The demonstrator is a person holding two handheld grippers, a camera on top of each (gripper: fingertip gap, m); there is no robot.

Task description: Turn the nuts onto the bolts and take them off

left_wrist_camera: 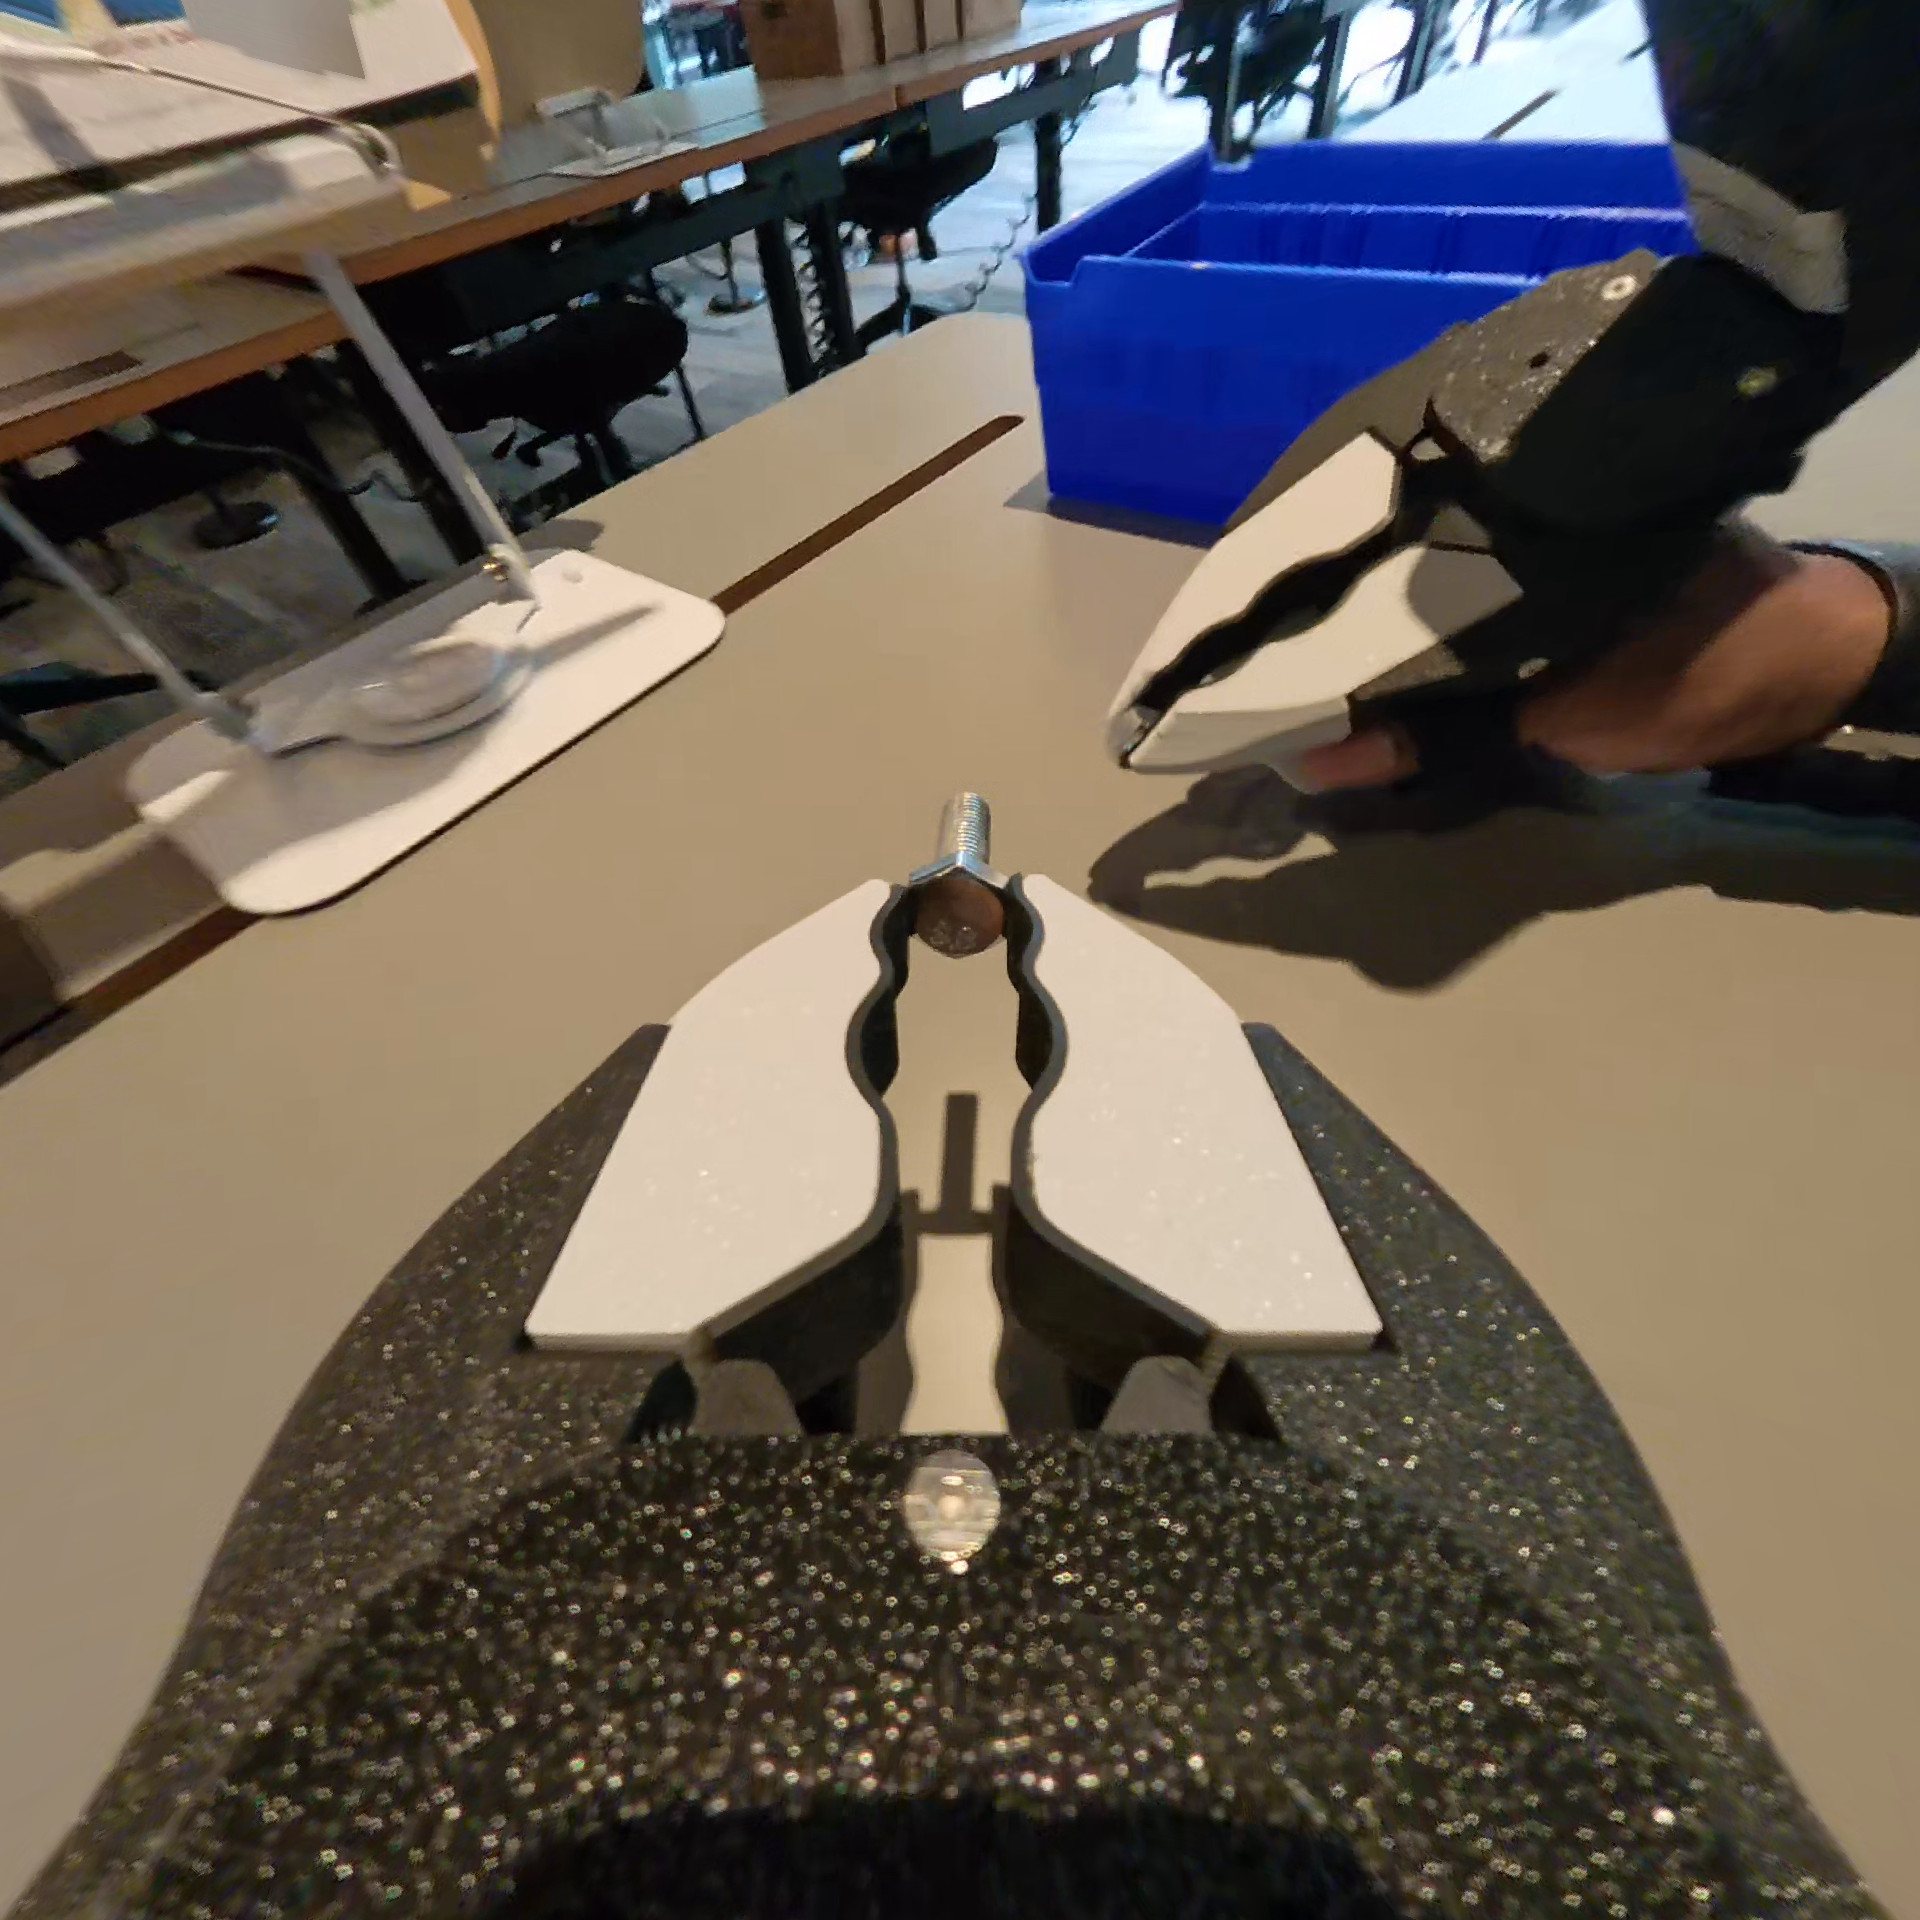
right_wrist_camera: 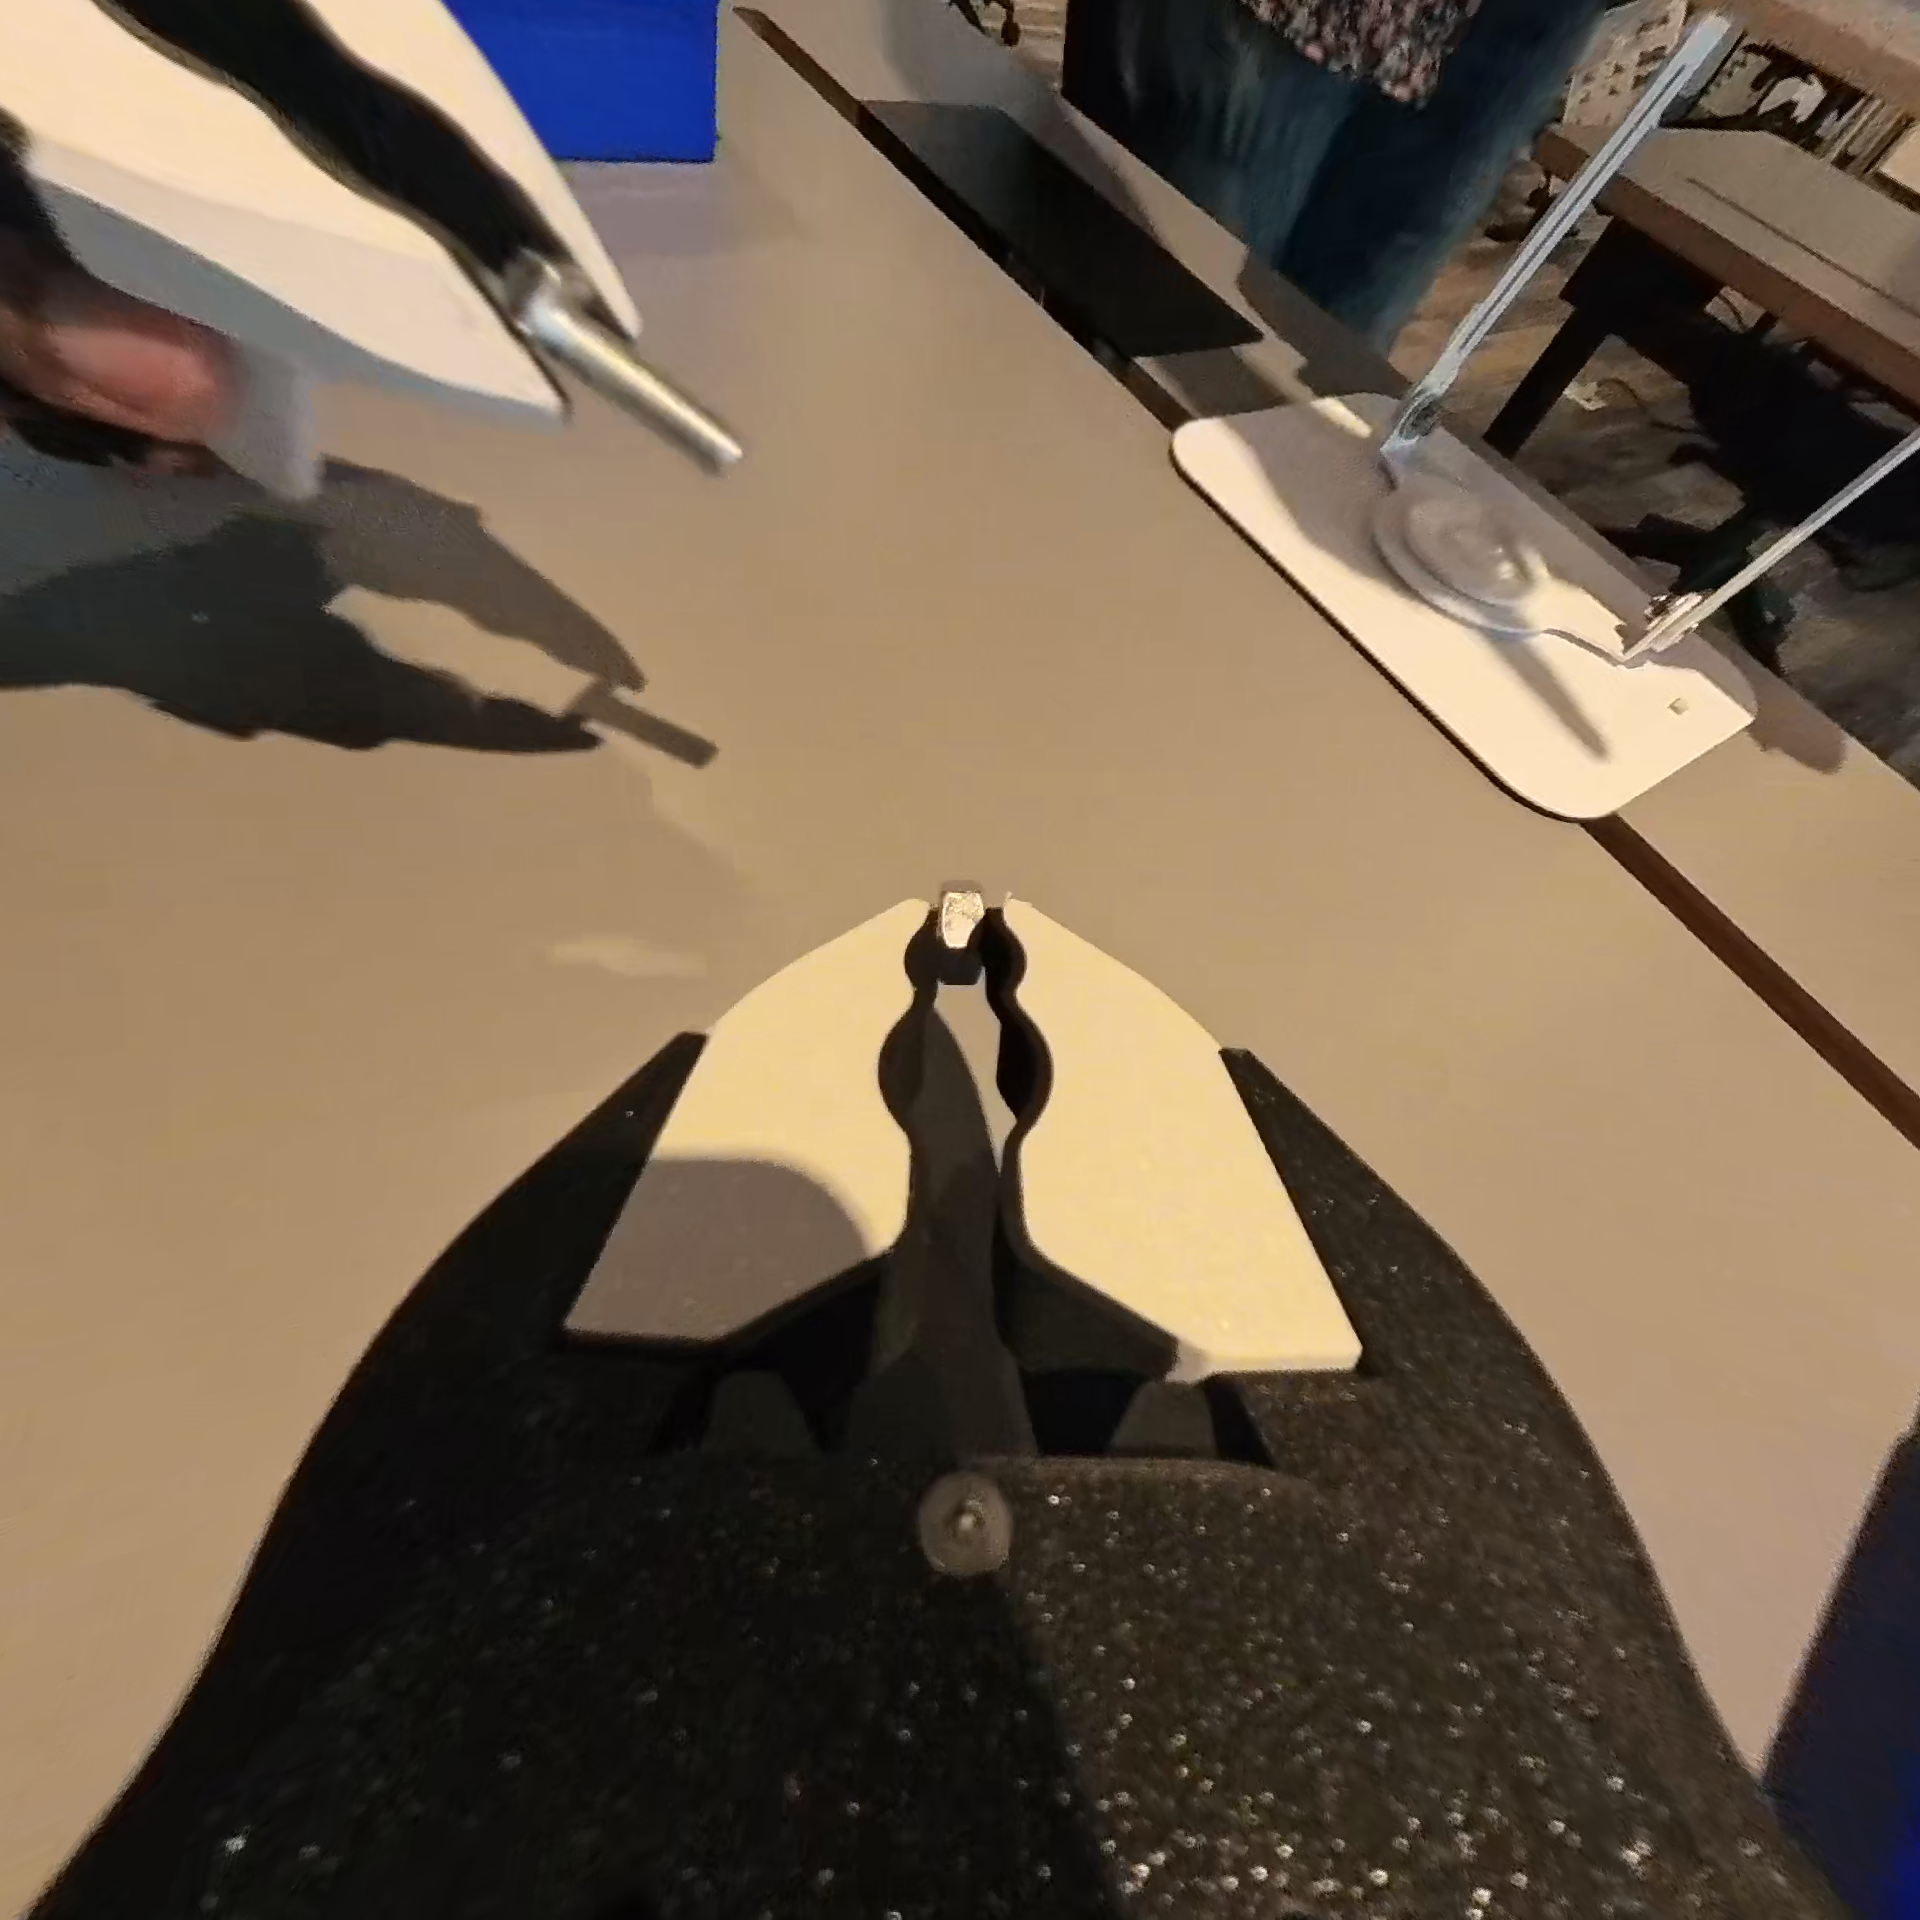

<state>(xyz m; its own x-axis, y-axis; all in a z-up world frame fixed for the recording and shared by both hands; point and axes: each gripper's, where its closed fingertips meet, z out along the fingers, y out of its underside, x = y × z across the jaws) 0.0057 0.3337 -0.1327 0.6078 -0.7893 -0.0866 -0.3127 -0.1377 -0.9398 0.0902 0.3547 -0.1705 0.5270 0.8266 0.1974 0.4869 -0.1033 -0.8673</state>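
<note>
My left gripper is shut on the hex head of a silver bolt, whose threaded shaft points forward above the grey table. The same bolt shows at upper left in the right wrist view, sticking out of the left gripper. My right gripper is shut on a small silver nut at its tips. In the left wrist view the right gripper is up and to the right of the bolt, apart from it, tips closed on something small.
A blue plastic bin stands at the table's far right. A white lamp base with thin metal arms sits at the left edge and shows in the right wrist view. A person stands beyond the table. Other desks are behind. The gap from one gripper's tips to the other's is roughly 10 centimeters. Left tips and right tips are each some 30 centimeters from the white lamp base. Look for it in the right wrist view too.
</note>
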